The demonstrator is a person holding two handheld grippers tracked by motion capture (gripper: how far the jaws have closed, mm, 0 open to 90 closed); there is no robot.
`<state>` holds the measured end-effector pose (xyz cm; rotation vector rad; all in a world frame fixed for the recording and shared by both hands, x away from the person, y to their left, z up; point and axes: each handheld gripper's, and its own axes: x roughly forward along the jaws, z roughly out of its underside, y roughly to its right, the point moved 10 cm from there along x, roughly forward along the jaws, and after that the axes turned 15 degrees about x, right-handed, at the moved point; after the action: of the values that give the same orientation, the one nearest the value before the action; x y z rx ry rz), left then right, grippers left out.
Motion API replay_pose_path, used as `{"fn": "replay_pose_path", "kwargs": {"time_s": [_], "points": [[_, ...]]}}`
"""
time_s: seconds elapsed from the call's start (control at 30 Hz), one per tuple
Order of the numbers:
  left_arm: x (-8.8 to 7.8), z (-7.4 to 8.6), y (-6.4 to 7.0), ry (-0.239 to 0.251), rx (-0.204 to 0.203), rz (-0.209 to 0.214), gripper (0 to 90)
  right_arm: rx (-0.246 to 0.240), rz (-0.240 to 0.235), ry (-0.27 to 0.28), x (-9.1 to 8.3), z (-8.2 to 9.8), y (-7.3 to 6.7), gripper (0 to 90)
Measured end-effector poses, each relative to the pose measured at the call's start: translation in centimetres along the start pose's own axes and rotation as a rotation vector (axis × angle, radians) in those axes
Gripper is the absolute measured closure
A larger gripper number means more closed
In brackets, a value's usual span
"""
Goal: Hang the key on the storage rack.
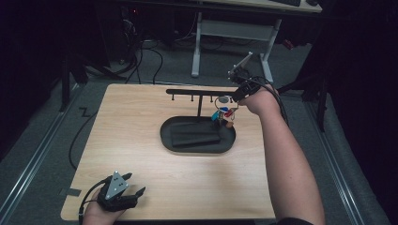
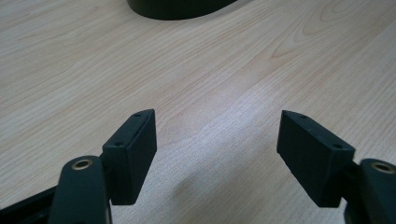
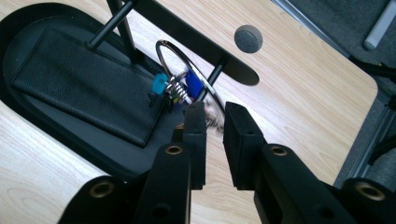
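The light wooden rectangular table (image 1: 155, 187) carries, just past its centre toward one o'clock, a black oval tray base (image 1: 197, 136) with a flat black leather pad (image 3: 88, 86) lying inside it. From the tray's far edge rises a thin black post bearing a horizontal black bar with short hooks (image 1: 197, 92), spanning from twelve to two o'clock of the tray.

The person's right forearm (image 1: 293, 164) enters at the five o'clock corner and extends straight to two o'clock, wrist bent inward toward the bar's right end. The right gripper (image 1: 236, 97) points from there toward the hanging key bunch. In the right gripper view its jaws stand narrowly parted, a slim gap between the pads; the large silver key ring (image 3: 187, 65) lies just ahead of the tips, and whether the pads touch it cannot be told, as the spot is blurred.

The key bunch with blue, teal and red tags (image 1: 224, 114) hangs under the right end of the bar, over the tray's two o'clock rim.

The left hand rests at the table's seven o'clock corner, the left gripper (image 1: 133, 192) lying low and aimed toward the tray. Its jaws are spread wide over bare wood, nothing between them.
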<state>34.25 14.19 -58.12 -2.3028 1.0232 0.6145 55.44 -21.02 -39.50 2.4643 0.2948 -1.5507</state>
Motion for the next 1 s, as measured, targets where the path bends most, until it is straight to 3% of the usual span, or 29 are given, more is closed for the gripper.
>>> {"fn": "replay_pose_path", "kwargs": {"time_s": [0.13, 0.37, 0.43, 0.57, 0.77, 1.0], "points": [[0.1, 0.0, 0.0, -0.002, 0.004, 0.000, 29.2, 0.013, -0.018, 0.033, -0.8, 0.9, -0.1, 74.9], [0.2, -0.3, 0.2, 0.004, 0.013, 0.008, 28.8, 0.063, -0.068, 0.085, -0.8, 3.9, -0.5, 58.3], [0.3, -0.3, 0.4, 0.004, 0.016, 0.007, 28.8, 0.056, -0.078, 0.100, -0.6, 4.8, -0.7, 53.9], [0.2, -0.3, 0.4, 0.002, 0.017, 0.008, 28.8, 0.039, -0.102, 0.118, -0.1, 6.9, -1.1, 49.9], [0.3, -0.3, 0.5, 0.006, 0.016, 0.014, 28.8, 0.074, -0.142, 0.197, 0.6, 9.7, -1.7, 44.5], [0.4, -0.4, 0.7, 0.004, 0.020, 0.022, 28.8, 0.113, -0.150, 0.257, 2.2, 13.2, -1.7, 41.8]]}}
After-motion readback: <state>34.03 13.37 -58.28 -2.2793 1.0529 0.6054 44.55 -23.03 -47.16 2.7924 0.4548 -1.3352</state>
